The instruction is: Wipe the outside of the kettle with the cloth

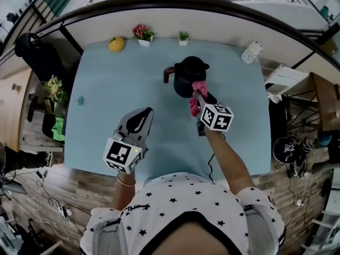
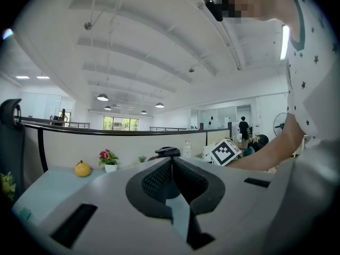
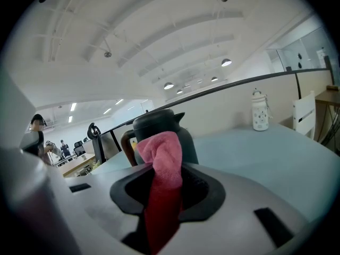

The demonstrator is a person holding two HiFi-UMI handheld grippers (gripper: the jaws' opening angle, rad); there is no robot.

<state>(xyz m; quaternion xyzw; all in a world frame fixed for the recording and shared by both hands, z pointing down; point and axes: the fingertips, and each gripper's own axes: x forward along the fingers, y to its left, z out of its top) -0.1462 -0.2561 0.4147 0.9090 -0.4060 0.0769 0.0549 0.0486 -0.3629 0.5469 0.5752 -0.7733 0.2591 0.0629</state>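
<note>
A black kettle point(image 1: 189, 74) with a brown handle stands upright at the back middle of the light blue table point(image 1: 106, 89). My right gripper point(image 1: 198, 99) is shut on a pink cloth point(image 1: 195, 101), and the cloth rests against the kettle's near side. In the right gripper view the cloth point(image 3: 161, 155) sticks up between the jaws, with the kettle point(image 3: 155, 125) close behind it. My left gripper point(image 1: 141, 118) hovers over the table to the near left of the kettle, jaws together and holding nothing. In the left gripper view its jaws point(image 2: 171, 163) meet, and the kettle's lid point(image 2: 168, 152) peeks above them.
Along the table's far edge sit a yellow fruit point(image 1: 116, 44), a pot of red flowers point(image 1: 142, 34), a small green plant point(image 1: 183, 37) and a white bottle point(image 1: 252, 52). A small clip point(image 1: 79, 100) lies near the left edge. A dark curved partition point(image 1: 159, 7) backs the table.
</note>
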